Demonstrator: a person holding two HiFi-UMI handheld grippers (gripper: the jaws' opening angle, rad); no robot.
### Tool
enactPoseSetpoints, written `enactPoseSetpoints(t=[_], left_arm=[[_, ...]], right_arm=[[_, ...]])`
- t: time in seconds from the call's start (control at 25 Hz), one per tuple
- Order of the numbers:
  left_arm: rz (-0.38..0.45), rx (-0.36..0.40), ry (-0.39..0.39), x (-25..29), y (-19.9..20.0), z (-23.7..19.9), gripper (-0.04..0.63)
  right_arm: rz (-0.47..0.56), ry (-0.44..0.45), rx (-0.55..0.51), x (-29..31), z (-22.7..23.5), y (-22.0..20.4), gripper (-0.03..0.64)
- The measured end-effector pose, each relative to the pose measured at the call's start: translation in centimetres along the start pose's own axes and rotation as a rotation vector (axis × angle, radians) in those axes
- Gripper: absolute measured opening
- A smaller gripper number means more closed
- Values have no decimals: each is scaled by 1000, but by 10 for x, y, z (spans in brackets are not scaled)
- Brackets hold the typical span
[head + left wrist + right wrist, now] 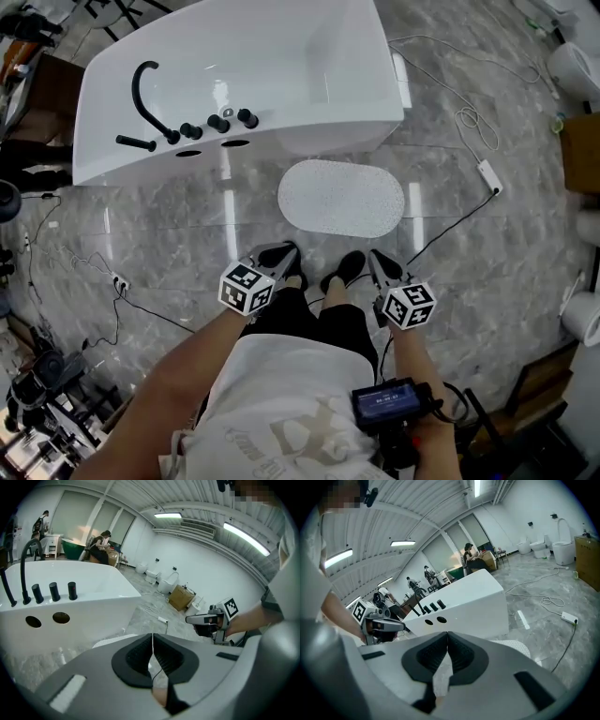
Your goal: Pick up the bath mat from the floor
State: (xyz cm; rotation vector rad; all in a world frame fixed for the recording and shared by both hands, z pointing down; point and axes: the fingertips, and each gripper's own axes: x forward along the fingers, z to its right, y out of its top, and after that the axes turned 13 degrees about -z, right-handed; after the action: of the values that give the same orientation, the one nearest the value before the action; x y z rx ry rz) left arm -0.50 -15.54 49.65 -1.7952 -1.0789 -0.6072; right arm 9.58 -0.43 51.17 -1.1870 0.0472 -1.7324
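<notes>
- white oval pebbled bath mat (340, 198) lies flat on the grey marble floor (178, 234), just in front of the white bathtub (309, 56).
- left tongs (284, 255) and right tongs (377, 261), farther from the bathtub than the mat, are both pressed together and empty.
- likely the reach: next, part the jaws at the mat's edge.

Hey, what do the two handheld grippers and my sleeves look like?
The left gripper and the right gripper match: grey bodies, black ribbed jaws, each with a white cube bearing black square markers. The white printed T-shirt leaves forearms bare.
</notes>
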Motion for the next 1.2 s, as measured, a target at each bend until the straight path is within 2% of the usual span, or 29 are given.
enactPoseSetpoints(t=[0.24,0.6,0.84,1.2], left_arm=[[-25,-11,14,30,-12,0,12],[-26,-60,24,78,-21,-5,12],[-21,-96,23,102,-33,-7,12],[-53,-149,60,132,-72,-52,12]], right_arm=[[-64,28,23,13,26,-38,6],[-77,73,31,42,47,-49,6],[-142,136,-16,73,41,-62,6],[-189,197,-31,127,45,-82,6]])
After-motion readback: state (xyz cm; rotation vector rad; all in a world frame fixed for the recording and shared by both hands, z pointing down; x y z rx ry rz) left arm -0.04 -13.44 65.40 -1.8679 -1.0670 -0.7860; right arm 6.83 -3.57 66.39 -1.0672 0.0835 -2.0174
